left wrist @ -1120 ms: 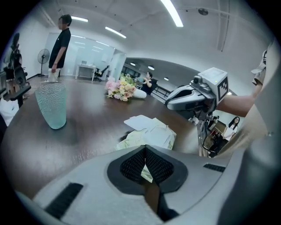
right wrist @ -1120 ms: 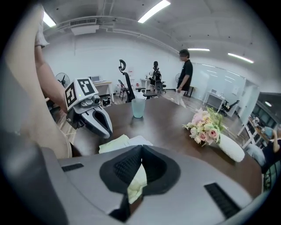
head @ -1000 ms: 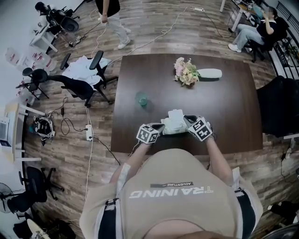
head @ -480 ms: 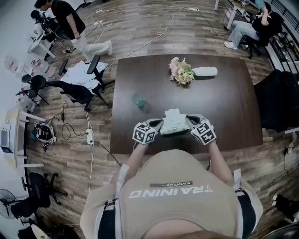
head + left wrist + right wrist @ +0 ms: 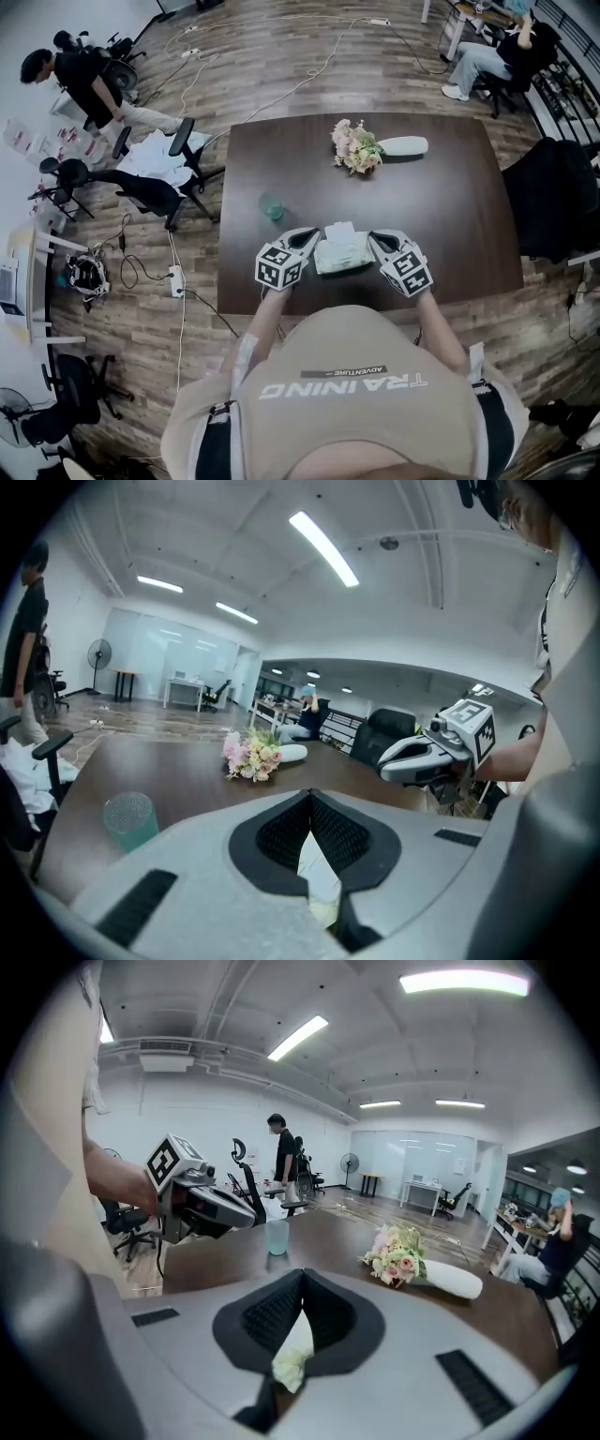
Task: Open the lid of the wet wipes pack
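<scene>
The left tool (image 5: 315, 244) is pressed together on a thin sliver of pale film, the left end seam of the soft pale-green and white wet wipes pack (image 5: 340, 253). The right tool (image 5: 373, 243) is likewise clamped shut, pinching the crumpled greenish-white edge at the pack's right end. Gripping the two ends this way stretches the floppy pack between the tools and turns its top face up toward the person, which likely serves to steady it so the lid can be worked. With both tools occupied, though, one would have to let go before it could pull the flap. The pack sits over the near middle of the dark brown wooden bench (image 5: 459, 216), just in front of the person's chest. From the two gripper views it appears raised off the surface, though the head view does not settle that. A paler squarish patch (image 5: 339, 229) on the pack's far side is probably the lid. Whether it is lifted cannot be told. Farther out, a translucent green glass cup (image 5: 272, 206) stands to the far left of the pack. A bouquet of pink and cream flowers (image 5: 355, 148) lies well apart at the far side, clear of the working space.
</scene>
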A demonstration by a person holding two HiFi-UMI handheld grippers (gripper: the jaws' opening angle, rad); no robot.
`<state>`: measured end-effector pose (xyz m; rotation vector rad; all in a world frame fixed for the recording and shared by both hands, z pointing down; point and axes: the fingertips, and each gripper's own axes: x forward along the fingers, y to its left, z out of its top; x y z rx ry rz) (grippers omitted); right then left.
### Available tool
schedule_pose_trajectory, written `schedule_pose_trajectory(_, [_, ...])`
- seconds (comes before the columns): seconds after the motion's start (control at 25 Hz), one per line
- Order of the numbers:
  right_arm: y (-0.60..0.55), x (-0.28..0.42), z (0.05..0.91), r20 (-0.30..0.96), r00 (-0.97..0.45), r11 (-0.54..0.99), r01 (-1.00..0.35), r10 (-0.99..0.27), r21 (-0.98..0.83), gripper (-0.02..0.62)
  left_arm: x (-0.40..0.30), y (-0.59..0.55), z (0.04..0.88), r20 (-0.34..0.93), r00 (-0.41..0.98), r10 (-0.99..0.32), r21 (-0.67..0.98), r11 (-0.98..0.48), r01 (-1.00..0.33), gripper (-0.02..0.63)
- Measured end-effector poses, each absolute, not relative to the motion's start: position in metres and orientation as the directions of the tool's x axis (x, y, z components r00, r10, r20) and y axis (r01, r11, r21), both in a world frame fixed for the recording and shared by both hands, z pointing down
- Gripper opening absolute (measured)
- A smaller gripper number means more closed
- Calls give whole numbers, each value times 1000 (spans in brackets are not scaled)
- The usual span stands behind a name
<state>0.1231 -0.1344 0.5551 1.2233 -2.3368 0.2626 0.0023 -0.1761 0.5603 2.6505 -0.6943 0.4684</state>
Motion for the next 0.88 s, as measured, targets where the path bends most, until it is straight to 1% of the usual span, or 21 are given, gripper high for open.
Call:
schedule_pose_trajectory(0.28, [-141, 117, 533, 493, -471, 589, -801, -731, 109, 14, 0, -186, 527, 366, 814, -452, 205, -814, -544, 9])
schedule_pose_trajectory(0.6, [-150, 103, 515, 455, -489, 577, -814, -744, 67, 14, -20, -191, 498, 348, 813, -467, 170, -822, -544, 9])
schedule_pose_trajectory(0.8, [-151, 87, 495, 438, -481, 593, -788, -759, 163, 14, -32, -194, 492, 329, 809, -487, 182, -808, -560, 9])
schedule_pose_trajectory(0.88, [-151, 81, 488, 427, -495, 602, -782, -757, 162, 14, -34, -191, 486, 317, 810, -493, 176, -809, -561, 9])
